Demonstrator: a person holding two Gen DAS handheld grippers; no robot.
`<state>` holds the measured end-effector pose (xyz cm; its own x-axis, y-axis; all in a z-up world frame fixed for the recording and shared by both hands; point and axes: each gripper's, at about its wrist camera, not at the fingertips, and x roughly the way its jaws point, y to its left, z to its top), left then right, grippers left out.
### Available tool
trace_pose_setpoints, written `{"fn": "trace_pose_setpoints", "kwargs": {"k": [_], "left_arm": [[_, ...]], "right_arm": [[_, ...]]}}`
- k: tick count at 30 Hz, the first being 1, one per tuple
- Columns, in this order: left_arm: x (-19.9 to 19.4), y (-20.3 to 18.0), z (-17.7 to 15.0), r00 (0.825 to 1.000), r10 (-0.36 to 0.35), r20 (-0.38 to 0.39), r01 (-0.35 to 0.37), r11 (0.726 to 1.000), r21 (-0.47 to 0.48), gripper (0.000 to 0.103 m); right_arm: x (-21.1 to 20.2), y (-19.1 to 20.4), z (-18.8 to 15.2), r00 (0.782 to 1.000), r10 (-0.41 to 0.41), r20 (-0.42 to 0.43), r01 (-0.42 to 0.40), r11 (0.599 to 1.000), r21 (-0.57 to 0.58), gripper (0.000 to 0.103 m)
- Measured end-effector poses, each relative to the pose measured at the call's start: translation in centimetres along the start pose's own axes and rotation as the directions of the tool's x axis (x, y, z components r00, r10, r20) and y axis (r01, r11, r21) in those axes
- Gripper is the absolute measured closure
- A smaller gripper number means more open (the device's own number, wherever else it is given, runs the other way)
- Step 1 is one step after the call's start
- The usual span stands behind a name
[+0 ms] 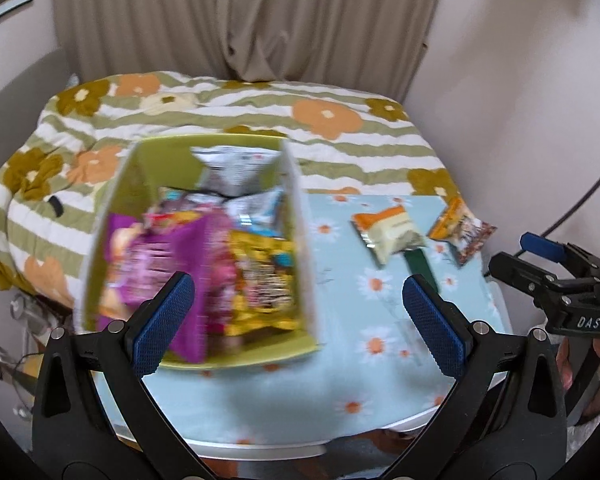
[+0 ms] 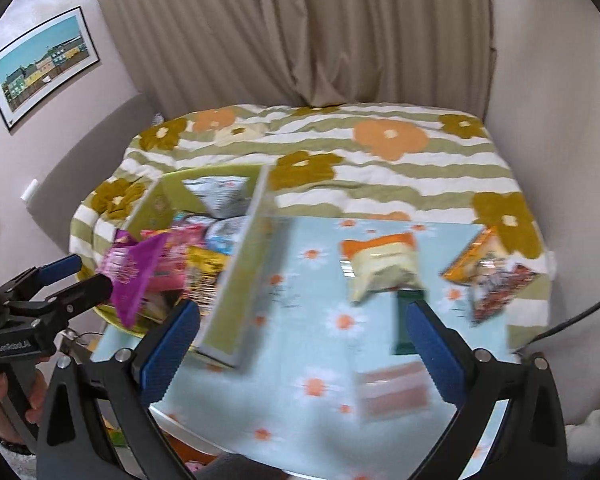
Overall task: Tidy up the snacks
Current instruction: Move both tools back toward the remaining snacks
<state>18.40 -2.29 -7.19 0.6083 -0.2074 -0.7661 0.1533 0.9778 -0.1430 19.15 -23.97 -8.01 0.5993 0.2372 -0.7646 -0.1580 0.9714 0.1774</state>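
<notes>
In the left wrist view, the left hand-held gripper (image 1: pixel 296 304) has its jaws wide apart and holds nothing; its left finger is over the near end of the green box (image 1: pixel 296 216), its right finger over the bare cloth. The green box stands on the left part of the counter (image 1: pixel 340 384), which has a light blue cloth with daisies; the box is full of snack packets, among them a purple packet (image 1: pixel 156 256), a yellow packet (image 1: pixel 264 280) and a silver packet (image 1: pixel 232 172) at the far end. To the right of the box, apart from it, lie a pale packet with orange top (image 1: pixel 388 232) and an orange packet (image 1: pixel 462 232), near each other; a dark green item (image 1: pixel 418 266) lies just beside the pale one, too blurred to name. The right hand-held gripper (image 1: pixel 516 256) is at the right edge, and I cannot tell how far it is open. Behind the counter is a bed (image 1: pixel 340 128) with a flowered blanket.

In the right wrist view, the right hand-held gripper (image 2: pixel 302 332) is wide open and empty, above the cloth between the box and the loose packets; a blurred pinkish packet (image 2: pixel 394 392) lies near its right finger. The left hand-held gripper (image 2: pixel 88 276) is at the left, beside the purple packet; whether they touch I cannot tell. A framed picture (image 2: pixel 44 68) hangs on the wall.
</notes>
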Motion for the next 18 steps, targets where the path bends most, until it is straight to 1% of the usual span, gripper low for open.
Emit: {"fn": "trace_pose_setpoints", "kwargs": {"k": [5, 9, 12, 14, 18], "left_arm": [[2.1, -5.4, -0.4, 1.000, -0.024, -0.017, 0.024, 1.000, 0.020, 0.000], [3.8, -8.4, -0.4, 0.999, -0.033, -0.033, 0.034, 0.999, 0.025, 0.000], [5.3, -10.4, -0.3, 0.998, -0.036, -0.046, 0.038, 0.998, 0.041, 0.000], [6.5, -11.5, 0.0, 0.998, -0.026, -0.062, 0.030, 0.998, 0.062, 0.000], [8.7, -12.7, 1.1, 0.997, -0.013, -0.081, 0.021, 0.995, 0.101, 0.000]], "right_arm": [[-1.0, -5.5, -0.5, 1.000, -0.026, 0.004, 0.026, 0.999, 0.029, 0.001], [-1.4, -9.3, -0.6, 0.999, -0.044, 0.000, 0.044, 0.998, 0.040, 0.001], [-1.3, -11.7, -0.6, 0.998, -0.058, -0.001, 0.058, 0.997, 0.051, 0.001], [-1.0, -12.9, -0.6, 0.998, -0.062, -0.006, 0.062, 0.996, 0.067, 0.001], [0.0, -15.1, -0.8, 0.998, -0.054, -0.016, 0.055, 0.993, 0.106, 0.001]]}}
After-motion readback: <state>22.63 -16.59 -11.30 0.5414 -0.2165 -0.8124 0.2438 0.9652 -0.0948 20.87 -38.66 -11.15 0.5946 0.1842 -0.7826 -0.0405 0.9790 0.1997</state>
